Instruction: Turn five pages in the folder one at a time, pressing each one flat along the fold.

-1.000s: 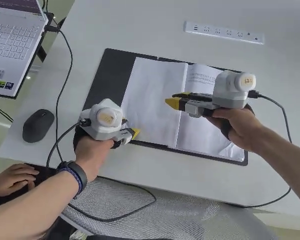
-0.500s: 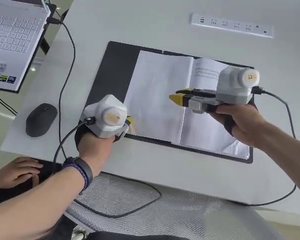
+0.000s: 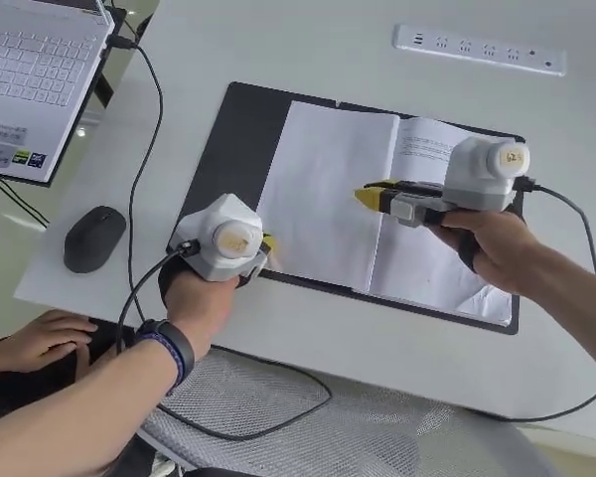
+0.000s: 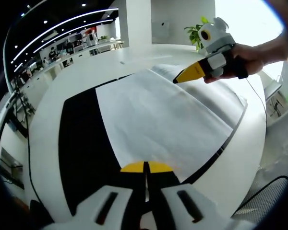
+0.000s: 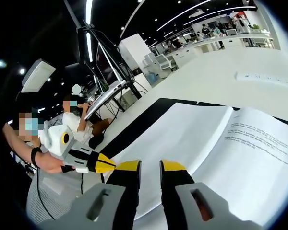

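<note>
A black folder [image 3: 223, 149] lies open on the white table. Its left page [image 3: 323, 189] is blank and its right page [image 3: 432, 263] is printed. My left gripper [image 3: 266, 245] is shut, with its yellow tips [image 4: 145, 166] at the near corner of the blank page [image 4: 158, 115]. I cannot tell whether paper is pinched. My right gripper [image 3: 370, 197] hovers just left of the fold, pointing left. Its jaws [image 5: 150, 166] stand slightly apart with nothing between them. The printed page [image 5: 259, 143] lies flat to its right.
A laptop [image 3: 30, 79] and a mouse [image 3: 94, 238] sit left of the folder, with a cable running between them. A power strip [image 3: 477, 50] lies at the back. Another hand [image 3: 40, 338] rests at the lower left, and a mesh chair [image 3: 308, 427] is below the table edge.
The head camera has shifted, so the whole scene sits a little to the right. The left gripper has turned slightly toward the page corner. The right gripper stays over the fold.
</note>
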